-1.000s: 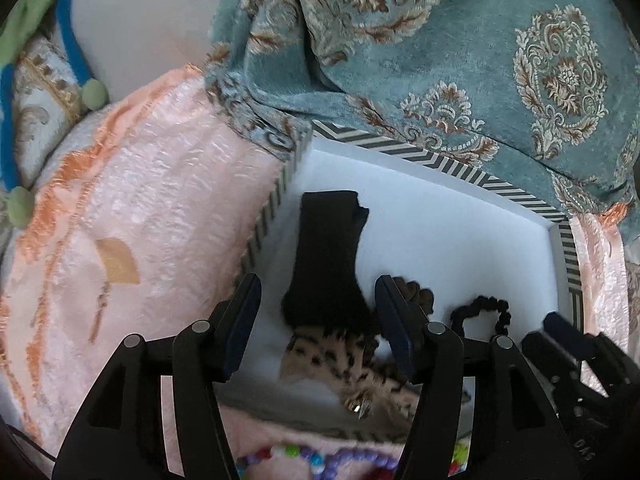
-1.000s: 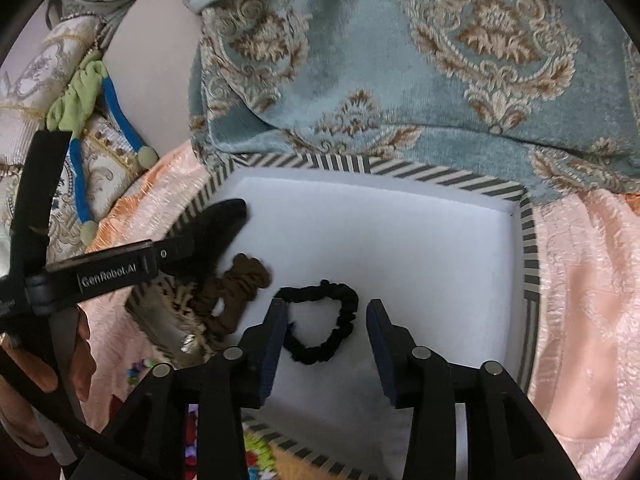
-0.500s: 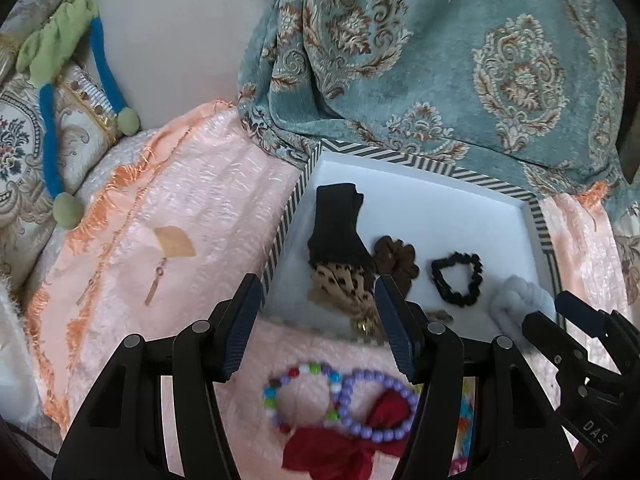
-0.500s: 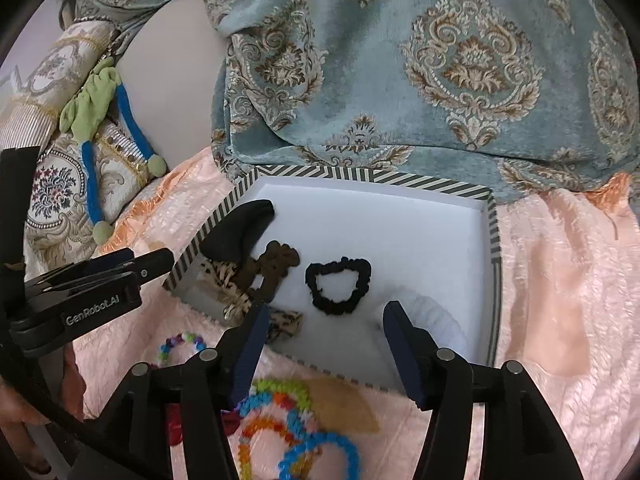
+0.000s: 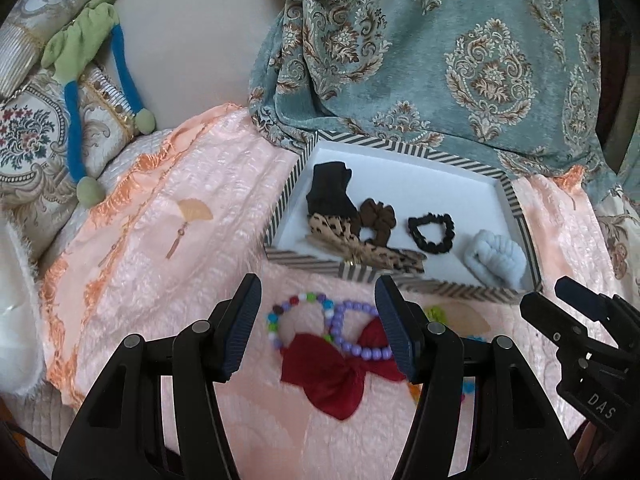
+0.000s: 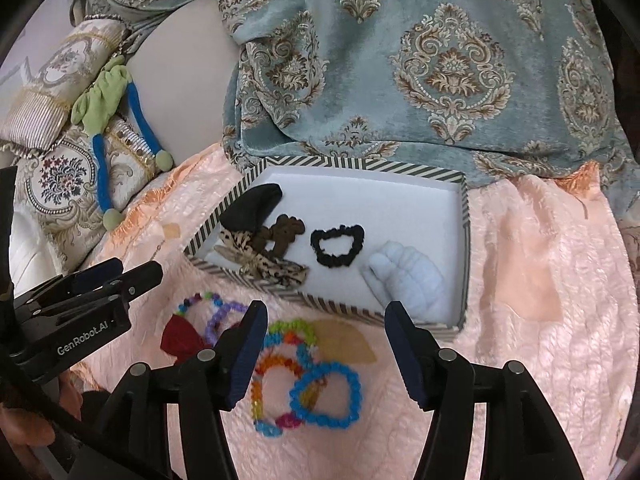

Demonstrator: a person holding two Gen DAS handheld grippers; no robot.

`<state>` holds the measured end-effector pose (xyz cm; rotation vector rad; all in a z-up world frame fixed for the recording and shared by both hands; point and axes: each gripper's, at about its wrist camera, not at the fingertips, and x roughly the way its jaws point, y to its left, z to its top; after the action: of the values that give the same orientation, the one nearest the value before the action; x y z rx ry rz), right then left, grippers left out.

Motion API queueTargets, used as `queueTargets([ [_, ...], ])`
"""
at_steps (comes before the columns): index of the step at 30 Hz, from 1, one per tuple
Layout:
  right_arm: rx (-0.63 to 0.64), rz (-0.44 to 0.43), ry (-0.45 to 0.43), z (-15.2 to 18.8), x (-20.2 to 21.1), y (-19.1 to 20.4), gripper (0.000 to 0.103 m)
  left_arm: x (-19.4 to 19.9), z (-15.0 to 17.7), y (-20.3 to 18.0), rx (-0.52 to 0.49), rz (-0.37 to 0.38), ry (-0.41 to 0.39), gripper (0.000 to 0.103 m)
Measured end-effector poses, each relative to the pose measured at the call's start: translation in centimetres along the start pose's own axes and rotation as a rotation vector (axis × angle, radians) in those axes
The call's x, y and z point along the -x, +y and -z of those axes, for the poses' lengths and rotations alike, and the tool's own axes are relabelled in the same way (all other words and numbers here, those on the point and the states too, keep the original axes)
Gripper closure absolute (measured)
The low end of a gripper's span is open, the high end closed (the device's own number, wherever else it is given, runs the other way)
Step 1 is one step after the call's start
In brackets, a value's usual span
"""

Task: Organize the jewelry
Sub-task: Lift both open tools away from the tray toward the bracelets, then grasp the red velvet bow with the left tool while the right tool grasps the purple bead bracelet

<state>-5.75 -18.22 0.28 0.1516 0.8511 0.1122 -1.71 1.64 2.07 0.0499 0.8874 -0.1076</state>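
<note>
I see a peach quilt [image 5: 168,240] spread over the whole near surface, its plush face catching soft daylight. Behind the quilt a teal damask cloth [image 6: 440,60] hangs in heavy folds, patterned with gold and brown medallions. Left of that cloth there is a plain beige cushion [image 5: 192,40]. Left of the quilt a brocade pillow [image 5: 32,148] with a floral centre lies against a striped bolster [image 6: 36,116]. A green and blue cord tie [image 5: 80,80] with padded ends drapes across the pillow. White fluffy fabric [image 5: 16,320] borders the quilt's left edge.
</note>
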Motion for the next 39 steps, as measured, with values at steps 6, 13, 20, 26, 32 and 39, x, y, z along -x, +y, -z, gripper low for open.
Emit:
queueTargets([
  [6, 0.000, -0.002, -0.003, 1.1, 1.5, -0.1, 0.042, 1.2, 1.4, 0.0, 0.004, 0.005, -0.002, 0.044],
  [13, 0.008, -0.014, -0.017, 1.9, 2.7, 0.5, 0.040, 2.5, 2.4, 0.2, 0.006, 0.009, -0.010, 0.044],
  [20, 0.015, -0.011, -0.009, 2.7, 3.4, 0.4, 0.040, 2.9, 3.2, 1.7, 0.056, 0.052, 0.030, 0.044],
  [26, 0.002, -0.016, 0.008, 3.1, 3.2, -0.3, 0.040, 2.6, 3.3, 3.3, 0.121, 0.093, 0.070, 0.044],
  [32, 0.016, -0.072, 0.033, 3.6, 2.3, -0.1, 0.040, 1.2, 3.5, 4.4, 0.186, 0.134, 0.128, 0.044],
  [39, 0.058, -0.131, 0.065, 3.1, 0.0, 0.7, 0.051, -0.6, 5.0, 2.4, 0.077, 0.172, 0.217, 0.044],
])
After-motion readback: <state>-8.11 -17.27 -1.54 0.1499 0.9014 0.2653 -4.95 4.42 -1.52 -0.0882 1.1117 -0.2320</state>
